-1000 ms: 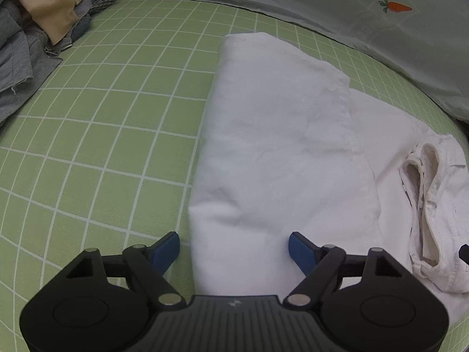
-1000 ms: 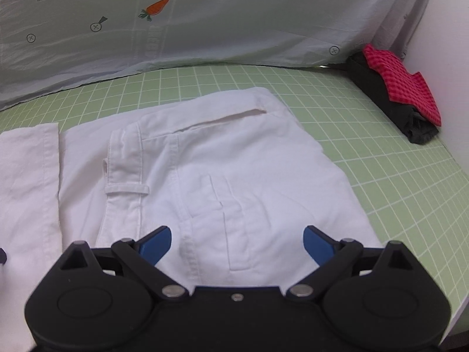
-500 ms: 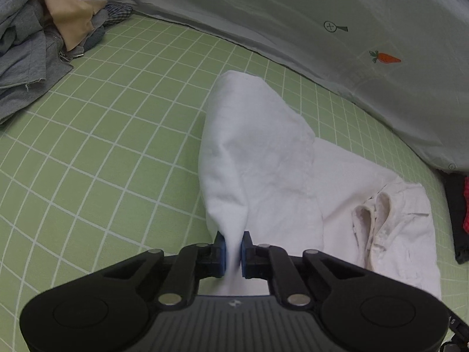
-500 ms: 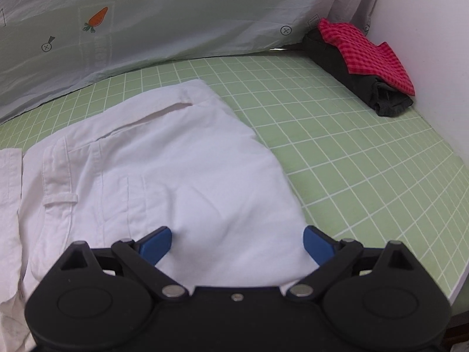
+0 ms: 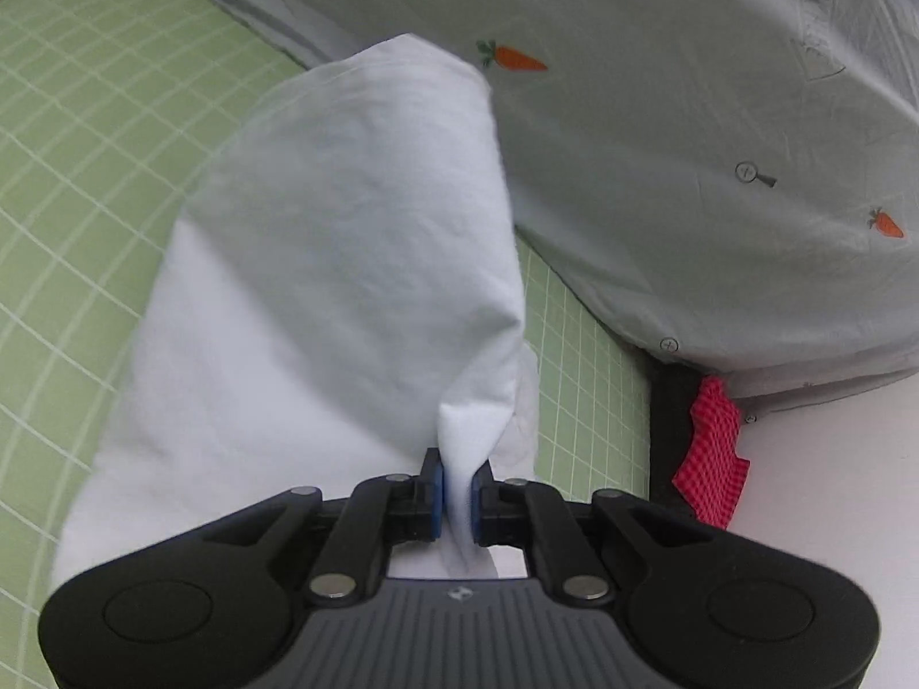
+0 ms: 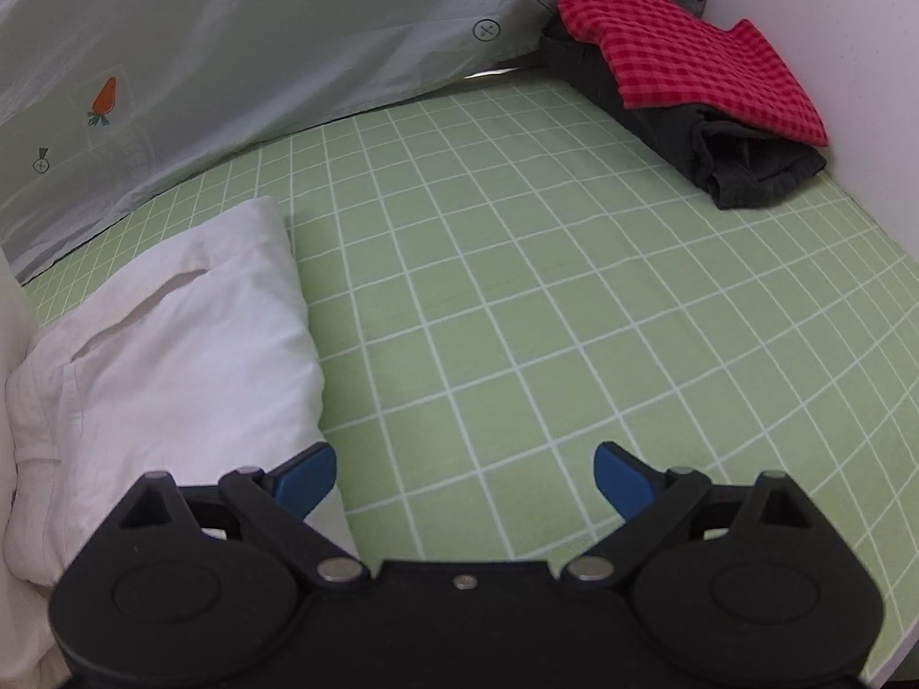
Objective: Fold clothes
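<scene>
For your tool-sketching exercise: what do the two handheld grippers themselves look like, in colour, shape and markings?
The left gripper and the right gripper both have matte black bodies with two rounded lobes, black linkage arms on silver pivot pins, and blue fingertip pads. The left one shows a ribbed grey centre plate with a small logo. No cables or sleeves are visible.

Soft even light, fisheye-warped edges, slight blur

Both wrist views low, close over green sheet (image 6: 517,298); share red cloth (image 6: 689,57) (far corner).
</scene>
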A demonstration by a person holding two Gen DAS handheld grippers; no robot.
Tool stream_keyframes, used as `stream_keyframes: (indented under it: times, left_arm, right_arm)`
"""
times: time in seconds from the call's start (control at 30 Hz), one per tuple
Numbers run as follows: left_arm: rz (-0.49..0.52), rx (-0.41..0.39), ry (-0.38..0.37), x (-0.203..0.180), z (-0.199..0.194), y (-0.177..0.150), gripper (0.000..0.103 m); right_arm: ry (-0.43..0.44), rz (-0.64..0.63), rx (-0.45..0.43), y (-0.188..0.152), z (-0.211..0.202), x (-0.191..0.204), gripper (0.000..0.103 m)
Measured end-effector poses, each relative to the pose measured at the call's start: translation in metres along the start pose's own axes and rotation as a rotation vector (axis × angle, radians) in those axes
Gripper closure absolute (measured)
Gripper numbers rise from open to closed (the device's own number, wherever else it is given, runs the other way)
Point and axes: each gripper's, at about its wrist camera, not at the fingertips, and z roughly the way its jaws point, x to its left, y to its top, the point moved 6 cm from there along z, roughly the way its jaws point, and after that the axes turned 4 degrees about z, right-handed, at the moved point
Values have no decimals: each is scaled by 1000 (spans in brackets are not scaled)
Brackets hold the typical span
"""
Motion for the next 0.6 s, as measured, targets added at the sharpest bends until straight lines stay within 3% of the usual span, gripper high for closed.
stream_keyframes:
  times: [0.13, 0.23, 0.43, 0.5, 0.57, 0.6]
  left_arm:
    - [-173, 157, 39, 29, 66, -17, 91]
    - [-348, 221, -34, 53, 84, -18, 88]
    - [-365, 233, -84, 51, 80, -12, 85]
    - [-354, 223, -95, 45, 74, -10, 75]
    - [-356, 211, -137, 35, 64, -9, 51]
    - [-355, 205, -161, 30, 58, -9, 34]
  right_arm:
    - [15, 19, 14, 3, 8, -5, 6]
    - [28, 23, -5, 13, 13, -2, 6]
    - [31, 6, -41, 27, 10, 18, 6]
    - [34, -31, -45, 22, 3, 28, 6]
    - [36, -64, -52, 16, -5, 37, 6]
    - [36, -77, -57, 13, -10, 40, 6]
